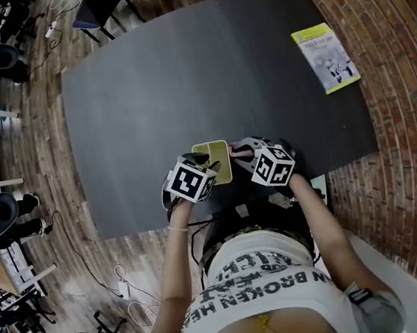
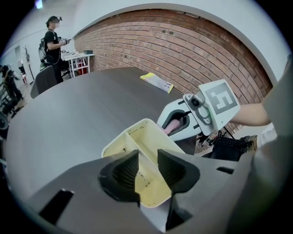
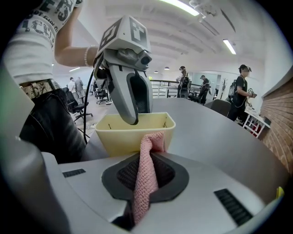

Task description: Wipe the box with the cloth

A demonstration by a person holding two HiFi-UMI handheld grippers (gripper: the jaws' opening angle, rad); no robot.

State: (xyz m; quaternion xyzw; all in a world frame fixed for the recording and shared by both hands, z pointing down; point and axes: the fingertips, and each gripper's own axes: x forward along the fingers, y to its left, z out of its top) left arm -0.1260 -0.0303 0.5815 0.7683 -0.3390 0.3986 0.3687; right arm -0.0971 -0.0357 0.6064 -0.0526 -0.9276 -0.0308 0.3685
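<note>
The wiping step is being carried out now, or is just being begun. The box [image 1: 215, 157], pale yellow and open on top with a dividing wall inside, is standing on the dark table [image 1: 181, 67] near its 6 o'clock edge in the head view, directly in front of the person. It is being steadied by the left gripper [image 2: 148, 172], which is being held at 7 o'clock of the box. Its jaws are standing one on each side of a wall of the box, and by the look this wall is being pinched between them. The cloth [image 3: 149, 169], a pink knitted strip, is being squeezed between the pressed-together jaws of the right gripper [image 3: 147, 177], which is being held at 3 o'clock of the box. The free end of the cloth is being laid against the top rim near a corner, so only a small place is being touched. Some dark specks are showing on the inner walls. For the next move, the cloth end is probably being called to travel along the rim and down the walls under light pressure, while a firm hold is being asked of the left gripper, since such a light box could be pushed away or tipped. The left gripper's own finger is standing inside the box, so it is likely being a limit for the stroke. A yellow-green booklet [image 1: 325, 57] is lying well apart at 2 o'clock and is not being involved.
</note>
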